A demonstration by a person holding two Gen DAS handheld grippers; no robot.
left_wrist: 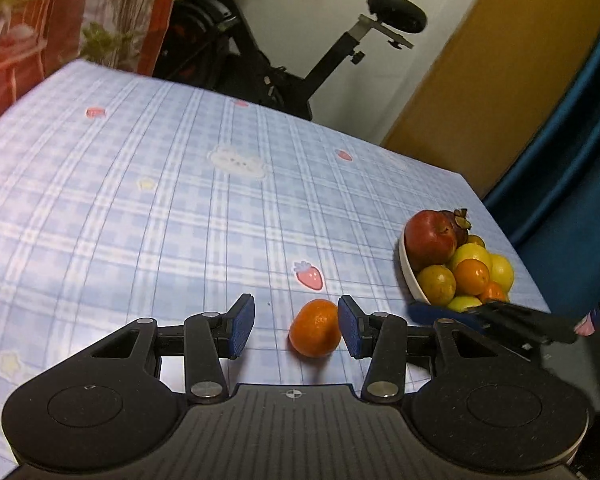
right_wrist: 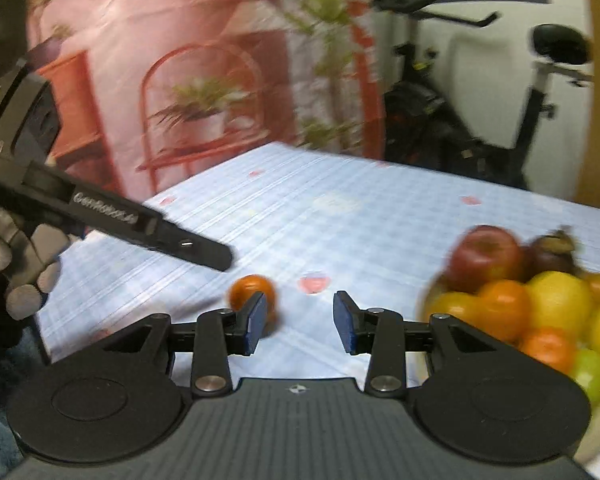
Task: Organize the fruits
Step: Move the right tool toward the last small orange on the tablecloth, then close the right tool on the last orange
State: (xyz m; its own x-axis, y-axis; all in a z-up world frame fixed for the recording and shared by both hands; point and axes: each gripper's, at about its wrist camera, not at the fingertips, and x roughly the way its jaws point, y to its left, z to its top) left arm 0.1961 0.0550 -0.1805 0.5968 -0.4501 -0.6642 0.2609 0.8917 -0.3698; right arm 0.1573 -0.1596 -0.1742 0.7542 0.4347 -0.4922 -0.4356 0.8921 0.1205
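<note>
Left gripper point(left_wrist: 296, 326): jaws apart, gripping nothing. Tangerine point(left_wrist: 315, 328) lies on the tabletop point(left_wrist: 140, 200), close against the right blue pad point(left_wrist: 349, 332); can't tell if touching. Right gripper point(right_wrist: 300, 322): jaws apart, empty, beside the bowl point(left_wrist: 408, 270) piled with fruit: apple point(left_wrist: 430, 236), oranges, yellow and green ones. Gloved hand point(right_wrist: 24, 264) holds the left gripper.

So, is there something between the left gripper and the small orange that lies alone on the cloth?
Nothing visible. The small orange lies on the checked cloth between the open pads of the left gripper, close beside one pad. The bowl of fruit stands off to the side.
</note>
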